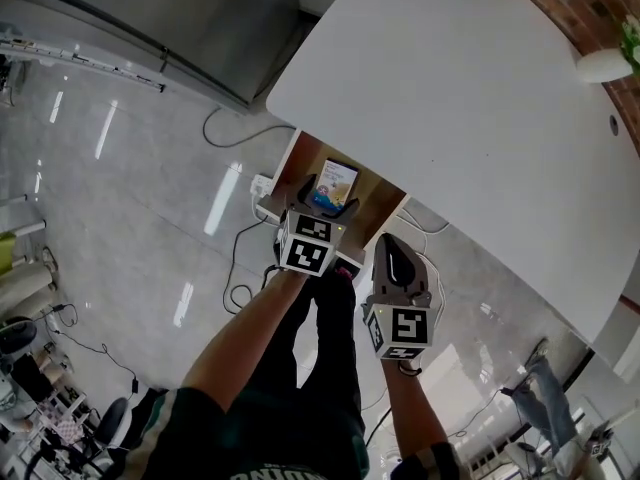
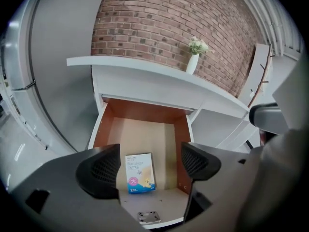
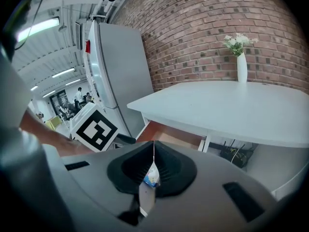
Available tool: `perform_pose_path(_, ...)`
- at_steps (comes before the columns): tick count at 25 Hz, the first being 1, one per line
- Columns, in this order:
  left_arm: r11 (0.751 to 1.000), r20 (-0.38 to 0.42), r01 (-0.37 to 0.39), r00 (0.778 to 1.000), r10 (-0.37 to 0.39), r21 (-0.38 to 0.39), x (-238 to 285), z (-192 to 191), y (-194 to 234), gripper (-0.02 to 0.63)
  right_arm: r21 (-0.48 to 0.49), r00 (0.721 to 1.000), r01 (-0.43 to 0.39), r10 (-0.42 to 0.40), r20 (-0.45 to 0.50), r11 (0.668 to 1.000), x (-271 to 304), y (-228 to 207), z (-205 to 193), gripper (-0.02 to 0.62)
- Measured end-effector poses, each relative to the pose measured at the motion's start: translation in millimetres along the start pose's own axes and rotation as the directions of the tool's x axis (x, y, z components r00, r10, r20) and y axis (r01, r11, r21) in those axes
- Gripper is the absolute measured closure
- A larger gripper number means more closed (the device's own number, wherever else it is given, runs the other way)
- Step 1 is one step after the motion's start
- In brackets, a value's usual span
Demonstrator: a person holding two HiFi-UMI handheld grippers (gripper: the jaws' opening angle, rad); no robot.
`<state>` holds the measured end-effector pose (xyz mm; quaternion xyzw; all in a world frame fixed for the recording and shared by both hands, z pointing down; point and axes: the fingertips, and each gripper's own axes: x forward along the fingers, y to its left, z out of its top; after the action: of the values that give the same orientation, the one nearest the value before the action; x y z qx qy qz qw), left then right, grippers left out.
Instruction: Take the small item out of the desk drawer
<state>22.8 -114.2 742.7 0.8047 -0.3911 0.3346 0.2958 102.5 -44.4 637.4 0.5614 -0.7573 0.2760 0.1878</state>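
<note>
A small white and blue box (image 1: 336, 176) (image 2: 140, 172) lies flat on the floor of the open wooden drawer (image 1: 385, 196) (image 2: 104, 124), near its front. My left gripper (image 1: 328, 200) (image 2: 150, 164) hangs just above the box, open, with one finger on each side of it and not touching it. My right gripper (image 1: 395, 253) (image 3: 153, 166) is to the right, outside the drawer's front corner, with its jaws shut. Only a thin slit shows between the pads, and I see nothing held there.
The drawer hangs under a white desk (image 1: 470, 98) (image 3: 231, 105). A white vase with flowers (image 2: 193, 62) (image 3: 242, 66) stands at its far edge by the brick wall. A grey fridge (image 3: 120, 66) stands to the left. Cables (image 1: 240, 258) lie on the glossy floor.
</note>
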Motion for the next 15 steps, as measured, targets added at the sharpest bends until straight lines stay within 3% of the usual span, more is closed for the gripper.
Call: perform_pose_path(15,0.996,-0.143,-0.057,0.989,0.047,-0.068,61,-37,19,0.213,0.046,0.998,0.004,-0.001,-0.057,0.999,0,-4,-37,0.571)
